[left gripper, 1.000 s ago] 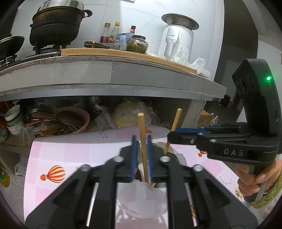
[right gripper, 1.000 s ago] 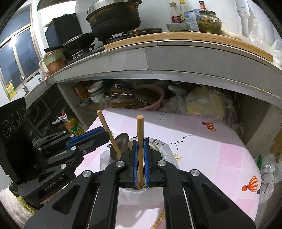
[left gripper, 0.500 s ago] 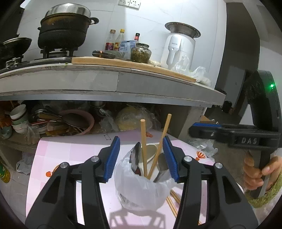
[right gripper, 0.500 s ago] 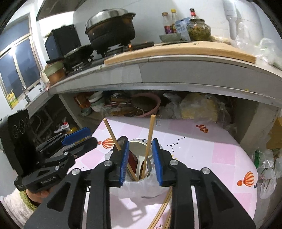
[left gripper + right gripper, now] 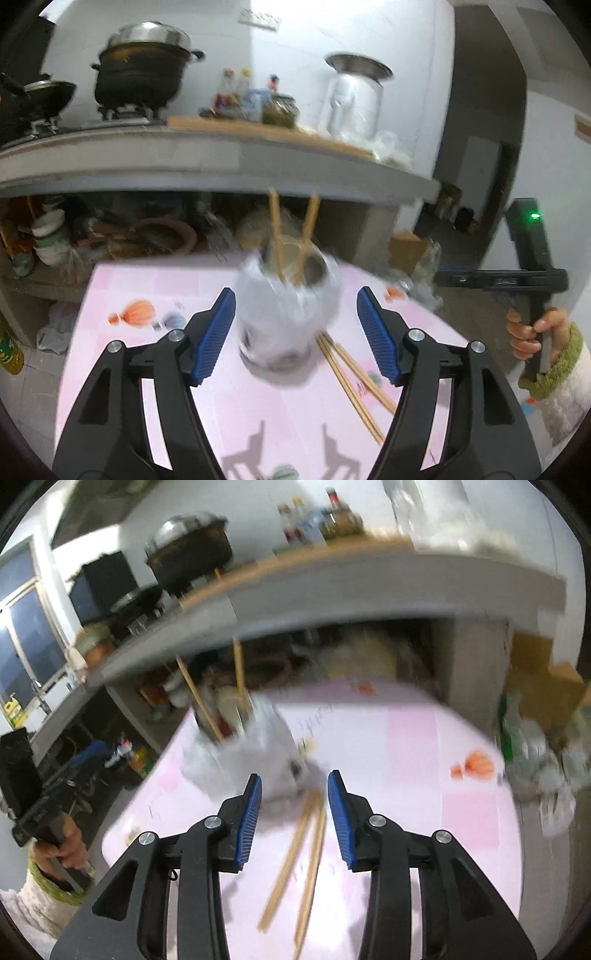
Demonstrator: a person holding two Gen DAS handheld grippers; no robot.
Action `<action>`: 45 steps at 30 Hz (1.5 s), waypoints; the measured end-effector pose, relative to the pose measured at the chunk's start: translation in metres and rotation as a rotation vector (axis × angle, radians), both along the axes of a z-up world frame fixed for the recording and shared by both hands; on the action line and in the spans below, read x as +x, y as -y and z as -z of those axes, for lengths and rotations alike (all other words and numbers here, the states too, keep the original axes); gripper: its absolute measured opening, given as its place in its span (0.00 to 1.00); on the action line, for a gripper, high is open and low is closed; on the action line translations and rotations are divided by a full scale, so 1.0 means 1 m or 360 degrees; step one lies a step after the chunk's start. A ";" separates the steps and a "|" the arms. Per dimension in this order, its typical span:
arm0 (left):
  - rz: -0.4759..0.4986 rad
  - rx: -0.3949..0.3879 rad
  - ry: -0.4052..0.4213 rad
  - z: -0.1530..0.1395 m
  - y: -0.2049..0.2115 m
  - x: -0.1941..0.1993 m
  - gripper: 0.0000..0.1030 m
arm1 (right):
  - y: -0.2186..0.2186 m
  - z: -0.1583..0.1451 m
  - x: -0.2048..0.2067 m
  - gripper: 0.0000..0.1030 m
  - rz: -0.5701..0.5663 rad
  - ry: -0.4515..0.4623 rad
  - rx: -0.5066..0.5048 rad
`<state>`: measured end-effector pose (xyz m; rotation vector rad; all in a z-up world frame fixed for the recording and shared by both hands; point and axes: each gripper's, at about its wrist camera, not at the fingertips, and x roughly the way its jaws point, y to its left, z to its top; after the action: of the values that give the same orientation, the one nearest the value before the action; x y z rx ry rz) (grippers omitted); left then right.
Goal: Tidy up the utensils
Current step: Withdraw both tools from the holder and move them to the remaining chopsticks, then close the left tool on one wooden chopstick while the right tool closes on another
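Table (image 5: pixel 155 291): pink patterned top; everything for this task sits on it.
Cup (image 5: pixel 286 314): bag-lined, upright mid-table, two chopsticks (image 5: pixel 275 236) and some spoons already standing in it.
Loose chopsticks (image 5: pixel 306 853): flat on the table, just beside the cup's base.
Left gripper (image 5: pixel 295 332): jaws apart and empty, just been opening, the cup beyond them.
Right gripper (image 5: pixel 293 814): jaws apart and empty, just been opening, loose sticks below them.
Next step, likely: pinch one stick near its end, lift clear, drop it upright without knocking the cup.
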<state>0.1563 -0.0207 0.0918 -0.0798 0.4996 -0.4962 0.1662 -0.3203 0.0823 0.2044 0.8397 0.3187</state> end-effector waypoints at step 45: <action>0.0315 0.0357 -0.0665 0.187 0.134 0.038 0.19 | -0.025 0.159 0.006 0.14 -0.0035 -0.0406 -0.0102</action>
<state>0.1939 -0.1550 -0.0957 0.0844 0.9758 -0.6172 0.1720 -0.2954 -0.0771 0.1780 1.1032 0.2893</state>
